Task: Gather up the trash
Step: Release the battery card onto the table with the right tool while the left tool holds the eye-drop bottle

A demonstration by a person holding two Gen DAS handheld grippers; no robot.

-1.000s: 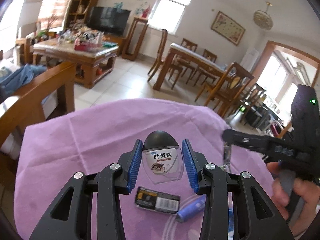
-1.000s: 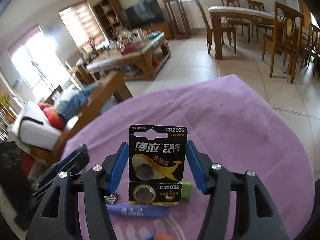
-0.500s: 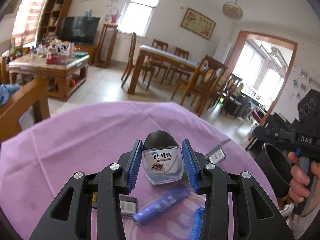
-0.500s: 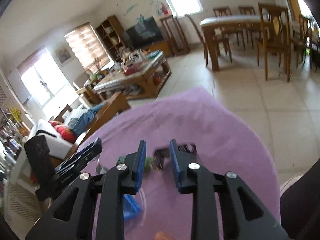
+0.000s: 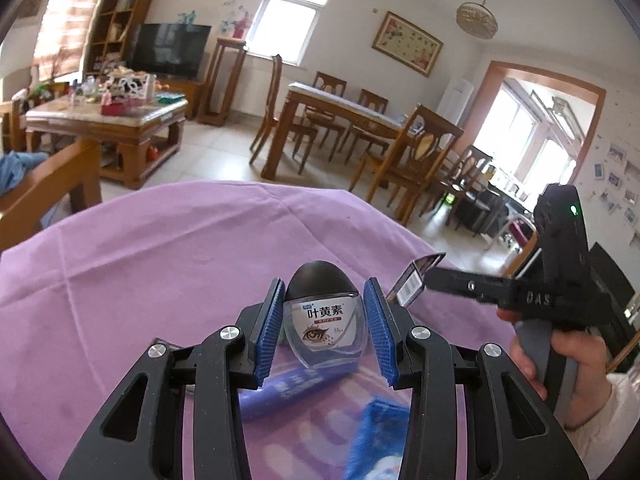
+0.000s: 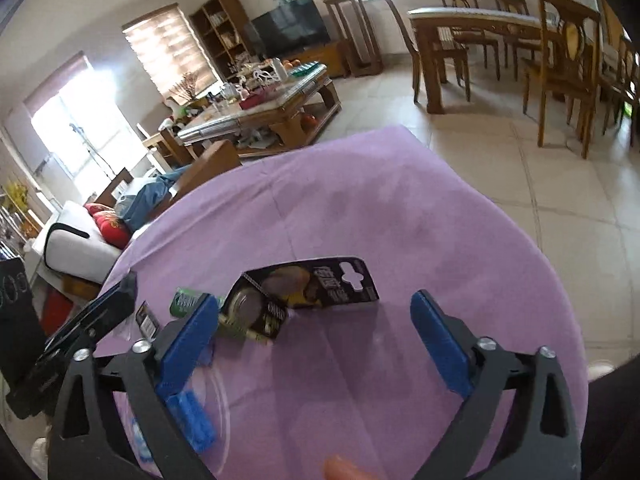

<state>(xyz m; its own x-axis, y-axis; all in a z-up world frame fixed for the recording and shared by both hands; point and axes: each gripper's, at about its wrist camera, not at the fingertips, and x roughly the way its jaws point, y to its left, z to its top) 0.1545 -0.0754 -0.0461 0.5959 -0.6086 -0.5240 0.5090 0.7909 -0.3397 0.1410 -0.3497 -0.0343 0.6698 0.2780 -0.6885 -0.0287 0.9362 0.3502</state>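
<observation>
Holding the eye-drop bottle between their blue pads, your left tongs carry it upright, black cap up, above the purple-clothed table. Under that bottle, in the left wrist view, a purple tube lies on the cloth, and just right of it sits a blurred blue packet. Further right in the same view, your right tongs reach in from the side with your hand on the grip, and the battery card shows edge-on at their tip. From the right wrist view, starting at the left, the side of the left tool sits at the table's edge, then a small black barcoded wrapper and a green packet lie on the cloth. Next comes the battery card, a folded black coin-cell pack; it is tilted, its lower left end just beside the left blue pad, and whether it rests on the cloth you cannot tell. Your right tongs stand wide, the right pad well apart from the card and gripping nothing. Below the left pad, the blue packet lies near the bottom left.
</observation>
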